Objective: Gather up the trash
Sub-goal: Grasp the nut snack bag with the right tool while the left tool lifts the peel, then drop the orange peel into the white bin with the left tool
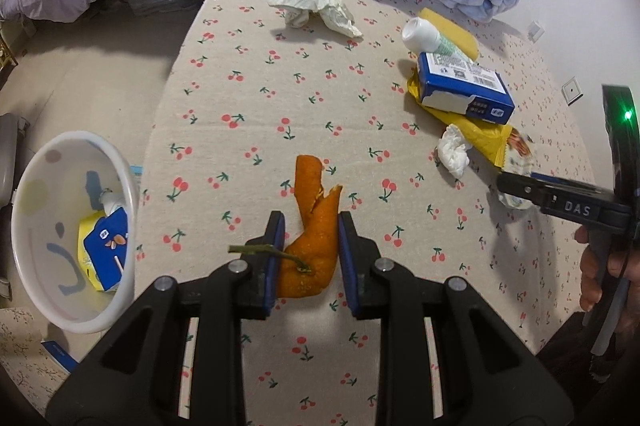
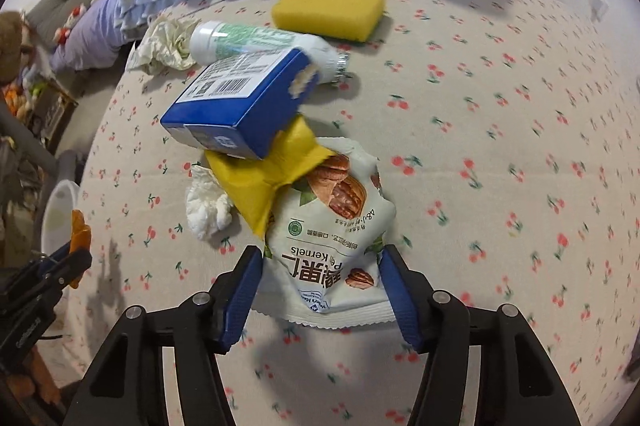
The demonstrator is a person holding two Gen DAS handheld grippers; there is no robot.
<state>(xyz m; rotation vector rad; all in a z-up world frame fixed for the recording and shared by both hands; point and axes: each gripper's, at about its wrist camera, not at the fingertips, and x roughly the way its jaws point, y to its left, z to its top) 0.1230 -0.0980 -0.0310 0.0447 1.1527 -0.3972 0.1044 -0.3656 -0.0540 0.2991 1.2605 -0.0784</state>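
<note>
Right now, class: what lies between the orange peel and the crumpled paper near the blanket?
Only bare cherry-print cloth lies between orange peel and crumpled paper, seen in the left wrist view.

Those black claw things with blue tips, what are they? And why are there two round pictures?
They are grabbers a person squeezes by hand, each carrying a camera, so each picture looks along one. The left gripper pinches an orange peel. The right gripper sits around a pecan snack bag, not yet squeezed tight. On the cherry-print cloth lie a blue box, a white tube, a yellow sponge and crumpled tissues. A white bin waits on the left side.
</note>
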